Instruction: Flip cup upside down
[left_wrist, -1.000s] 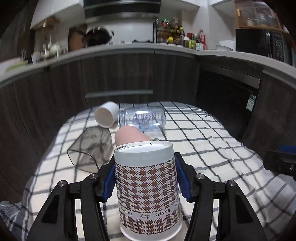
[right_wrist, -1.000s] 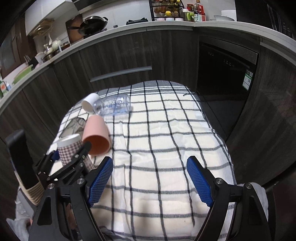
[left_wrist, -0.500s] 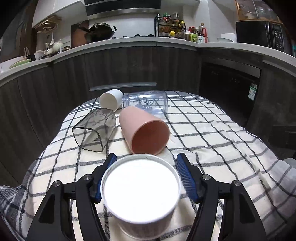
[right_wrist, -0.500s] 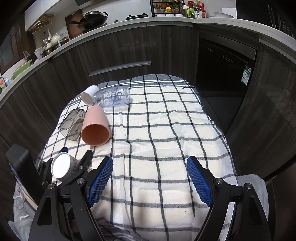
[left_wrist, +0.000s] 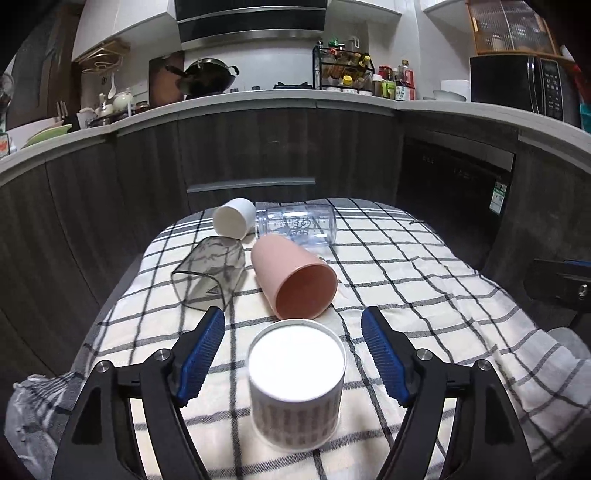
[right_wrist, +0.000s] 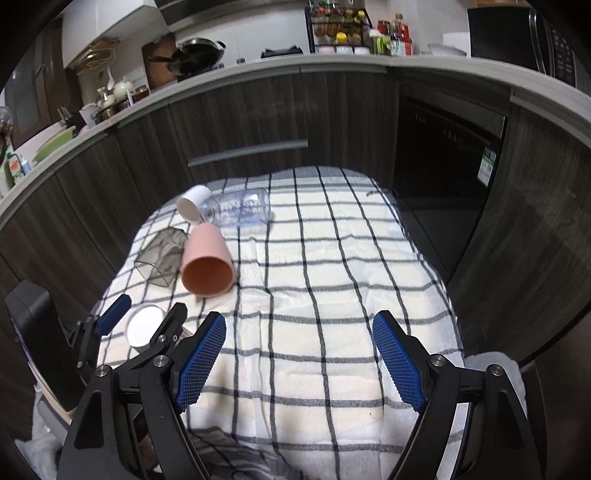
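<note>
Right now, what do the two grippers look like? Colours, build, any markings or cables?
Both match. The left gripper and right gripper have matte black angular frames with triangular cut-outs and silver screw heads at the joints. Their fingers carry blue pads with a fine grid texture. No cables, labels or sleeves show. A black boxy body sits behind the left gripper in the right wrist view.

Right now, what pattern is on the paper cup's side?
Brown-and-white houndstooth on the paper cup, with a plain white base facing up; clearest in the left wrist view.
</note>
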